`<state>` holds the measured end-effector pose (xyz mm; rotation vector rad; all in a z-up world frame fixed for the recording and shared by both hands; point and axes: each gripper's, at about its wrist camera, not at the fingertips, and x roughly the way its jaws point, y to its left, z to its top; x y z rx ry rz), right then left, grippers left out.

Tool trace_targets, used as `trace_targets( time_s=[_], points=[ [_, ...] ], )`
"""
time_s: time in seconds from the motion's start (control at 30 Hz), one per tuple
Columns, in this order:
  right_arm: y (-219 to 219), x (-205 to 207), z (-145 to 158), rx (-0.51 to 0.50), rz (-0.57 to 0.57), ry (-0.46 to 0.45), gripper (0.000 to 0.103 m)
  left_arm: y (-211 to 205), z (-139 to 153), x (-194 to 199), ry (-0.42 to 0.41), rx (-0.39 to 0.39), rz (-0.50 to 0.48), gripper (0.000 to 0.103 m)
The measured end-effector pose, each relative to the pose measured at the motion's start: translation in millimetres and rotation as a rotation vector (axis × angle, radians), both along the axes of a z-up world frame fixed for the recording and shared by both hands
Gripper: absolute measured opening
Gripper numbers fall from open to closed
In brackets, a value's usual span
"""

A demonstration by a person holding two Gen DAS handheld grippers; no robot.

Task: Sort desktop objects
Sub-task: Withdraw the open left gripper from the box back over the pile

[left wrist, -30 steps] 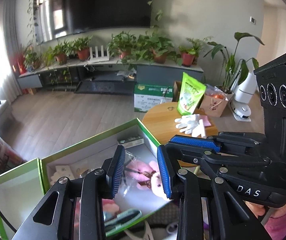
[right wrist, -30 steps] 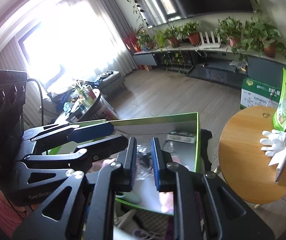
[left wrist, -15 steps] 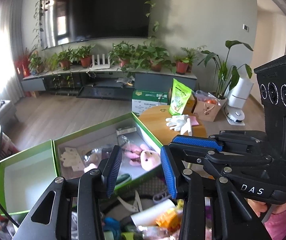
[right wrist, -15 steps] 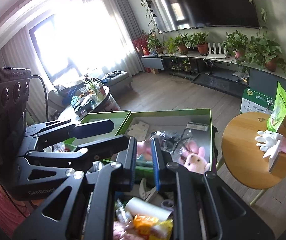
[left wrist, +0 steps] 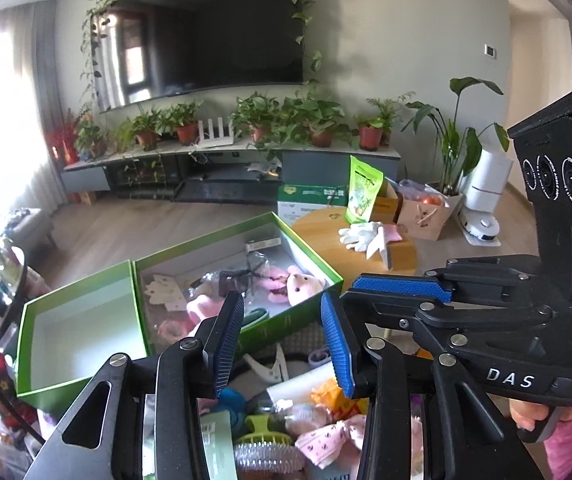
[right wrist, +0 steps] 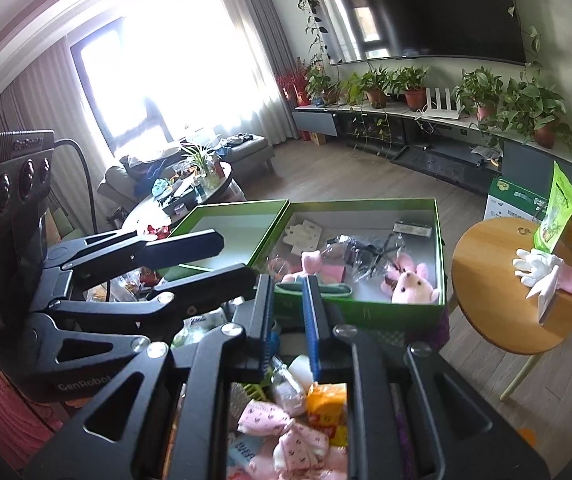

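Left gripper (left wrist: 282, 338) jaws apart, empty, right gripper (right wrist: 289, 322) jaws narrowly apart, empty, both above clutter (left wrist: 305, 420), green box (right wrist: 439, 240) with pink plush (right wrist: 409, 286) beyond, lid (left wrist: 22, 344) beside it.

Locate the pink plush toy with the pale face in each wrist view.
Left wrist: pink plush toy sits centre frame, at the right end of the green box.
Right wrist: same toy sits right of centre, in the box's near right corner.
Shared landmark: round wooden table.

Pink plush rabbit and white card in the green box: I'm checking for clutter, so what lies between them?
In the right wrist view, a crinkled clear plastic bag with dark contents lies between the pink plush rabbit and the white card.
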<state>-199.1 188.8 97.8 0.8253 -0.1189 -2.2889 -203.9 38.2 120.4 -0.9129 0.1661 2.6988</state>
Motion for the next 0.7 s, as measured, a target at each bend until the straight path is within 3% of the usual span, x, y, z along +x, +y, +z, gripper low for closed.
trace_targets(
  time_s=[0.13,0.3,0.43,0.47,0.53,0.7],
  points=[
    [-1,23,3,0.002,0.037,0.018,0.021,3,-6,12,0.02,-0.053,0.042,0.041],
    [-4,54,7,0.058,0.023,0.086,0.024,-5,-11,26,-0.016,0.036,0.048,0.043],
    [3,63,5,0.041,0.019,0.074,0.024,-9,-14,40,0.012,0.043,0.104,0.07],
    [6,67,5,0.038,0.014,0.074,0.026,-10,-15,43,0.018,0.048,0.123,0.073],
    [6,71,2,0.034,0.015,0.066,0.031,-11,-18,48,0.009,0.073,0.121,0.073],
    [6,85,-8,0.055,0.014,0.051,0.031,-7,-35,61,-0.043,0.087,0.115,0.073]
  ],
)
